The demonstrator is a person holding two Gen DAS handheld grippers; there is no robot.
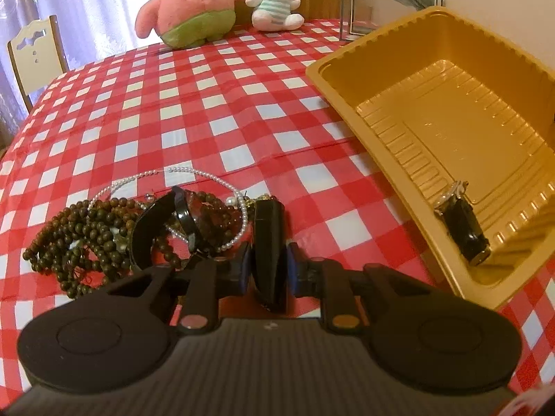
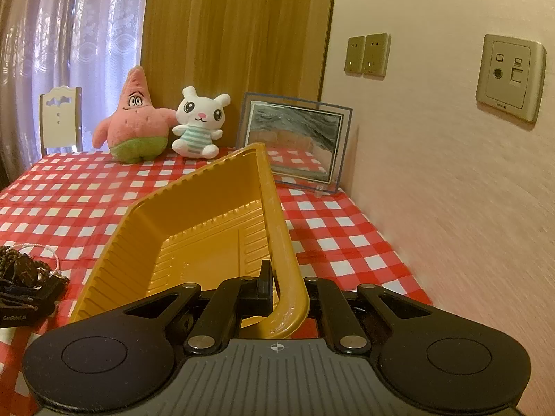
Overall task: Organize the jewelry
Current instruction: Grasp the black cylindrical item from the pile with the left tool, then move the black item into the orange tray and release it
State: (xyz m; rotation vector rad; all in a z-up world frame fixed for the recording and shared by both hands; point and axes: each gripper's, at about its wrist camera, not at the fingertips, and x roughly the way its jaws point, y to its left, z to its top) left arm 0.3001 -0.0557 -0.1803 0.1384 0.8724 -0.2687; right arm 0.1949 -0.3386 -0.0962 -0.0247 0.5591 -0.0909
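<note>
Black and glossy, a watch strap [image 1: 269,260] stands between the blue pads of the left gripper [image 1: 267,267], whose jaws are drawn close and appear to pinch it, though the blur there leaves the contact a little uncertain. The strap belongs to a watch lying in the jewelry pile [image 1: 131,225] just ahead of the fingers: dark wooden beads [image 1: 73,246] to the left, a pearl strand [image 1: 194,173] looping over the top, all on the red-and-white checked tablecloth [image 1: 208,104]. To the right sits the gold plastic tray [image 1: 381,34], with another black watch [image 1: 463,223] resting inside near its front wall. The right gripper [image 2: 288,298] is clamped tight on the tray's near rim [image 2: 288,270].
</note>
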